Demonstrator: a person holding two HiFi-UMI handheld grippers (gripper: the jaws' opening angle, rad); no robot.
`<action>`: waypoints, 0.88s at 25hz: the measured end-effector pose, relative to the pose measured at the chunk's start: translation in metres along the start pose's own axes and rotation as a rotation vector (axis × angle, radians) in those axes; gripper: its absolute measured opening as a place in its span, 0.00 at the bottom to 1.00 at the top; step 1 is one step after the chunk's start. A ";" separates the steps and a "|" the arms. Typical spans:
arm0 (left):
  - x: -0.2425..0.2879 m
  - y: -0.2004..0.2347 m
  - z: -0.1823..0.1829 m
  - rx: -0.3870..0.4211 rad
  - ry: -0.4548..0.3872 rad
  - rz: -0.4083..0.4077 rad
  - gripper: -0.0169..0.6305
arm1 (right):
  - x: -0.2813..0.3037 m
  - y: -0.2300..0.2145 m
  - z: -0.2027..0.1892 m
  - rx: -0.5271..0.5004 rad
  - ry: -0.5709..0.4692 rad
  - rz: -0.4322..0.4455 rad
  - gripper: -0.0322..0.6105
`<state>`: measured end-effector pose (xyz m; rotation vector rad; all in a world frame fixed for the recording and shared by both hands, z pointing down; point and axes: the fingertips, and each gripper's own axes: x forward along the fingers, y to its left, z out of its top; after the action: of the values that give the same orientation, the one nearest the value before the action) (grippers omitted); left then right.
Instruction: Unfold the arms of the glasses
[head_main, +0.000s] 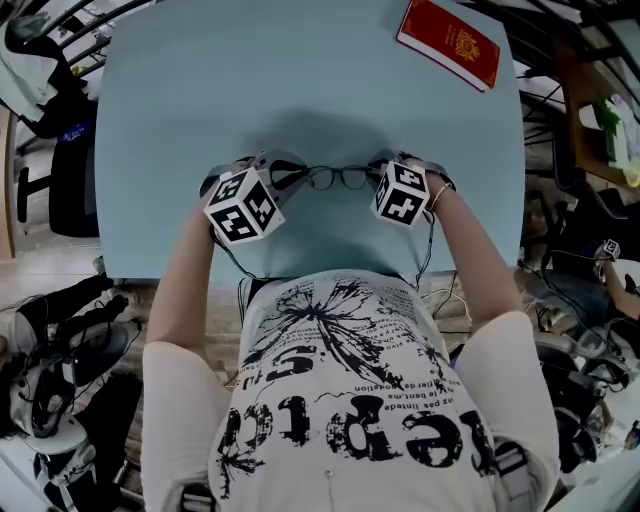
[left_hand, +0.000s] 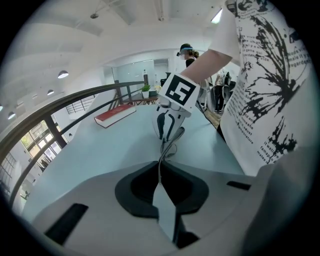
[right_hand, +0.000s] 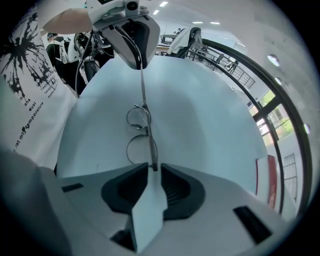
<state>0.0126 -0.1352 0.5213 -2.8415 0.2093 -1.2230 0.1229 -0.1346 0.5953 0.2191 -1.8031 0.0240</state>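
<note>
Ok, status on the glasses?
Left tool shut on an arm of the glasses, swung outward. Right tool slightly open round the frame's other end. Red book well clear; nothing in the way.

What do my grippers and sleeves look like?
The left gripper and right gripper are pale grey with dark insets; each carries a white cube of black square markers and a thin black cable. Short pale sleeves; bracelet at right wrist.
</note>
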 end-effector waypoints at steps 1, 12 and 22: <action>0.000 -0.001 0.000 0.005 -0.007 -0.001 0.07 | -0.001 0.002 0.005 -0.005 -0.011 0.005 0.26; 0.000 -0.003 0.003 0.014 -0.053 -0.019 0.07 | -0.003 0.009 0.087 -0.155 -0.086 -0.009 0.26; -0.002 0.000 0.001 -0.002 -0.078 -0.028 0.07 | 0.022 0.017 0.096 -0.248 0.000 0.047 0.13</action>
<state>0.0119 -0.1345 0.5192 -2.8966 0.1692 -1.1141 0.0231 -0.1341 0.5945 -0.0003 -1.7922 -0.1648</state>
